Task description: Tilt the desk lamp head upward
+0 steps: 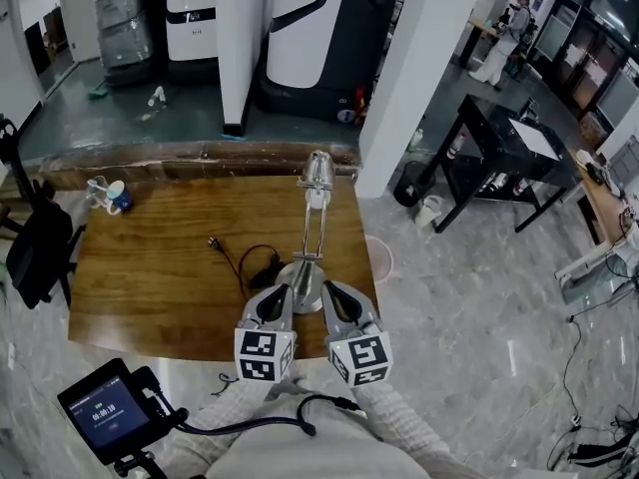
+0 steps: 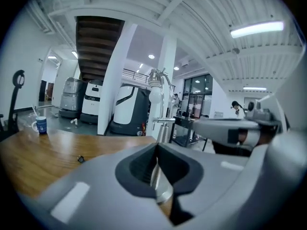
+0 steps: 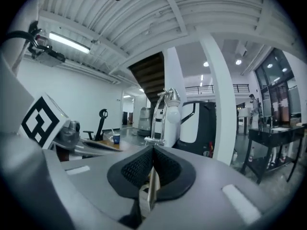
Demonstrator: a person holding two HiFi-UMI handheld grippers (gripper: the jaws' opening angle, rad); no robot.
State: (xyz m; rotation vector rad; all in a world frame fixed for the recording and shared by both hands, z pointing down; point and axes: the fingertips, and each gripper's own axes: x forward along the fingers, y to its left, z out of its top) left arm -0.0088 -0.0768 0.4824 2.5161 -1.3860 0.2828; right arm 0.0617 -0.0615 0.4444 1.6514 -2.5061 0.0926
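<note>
A chrome desk lamp stands on the wooden table (image 1: 150, 277), its round base (image 1: 303, 285) near the front edge. Its twin-rod arm rises to the lamp head (image 1: 319, 171), which points downward with a white bulb (image 2: 154, 96). My left gripper (image 1: 281, 293) is just left of the base and my right gripper (image 1: 329, 293) just right of it, both close beside it. Both are shut with nothing held. In the left gripper view the jaws (image 2: 157, 152) meet below the lamp head (image 2: 157, 76). In the right gripper view the jaws (image 3: 153, 153) meet below the lamp head (image 3: 169, 99).
The lamp's black cable (image 1: 245, 262) curls left of the base. A blue-and-white mug (image 1: 117, 197) stands at the table's far left corner. A black chair (image 1: 35, 247) is at the left and a white pillar (image 1: 419, 68) beyond the table's far right corner. A small screen device (image 1: 110, 407) hangs bottom left.
</note>
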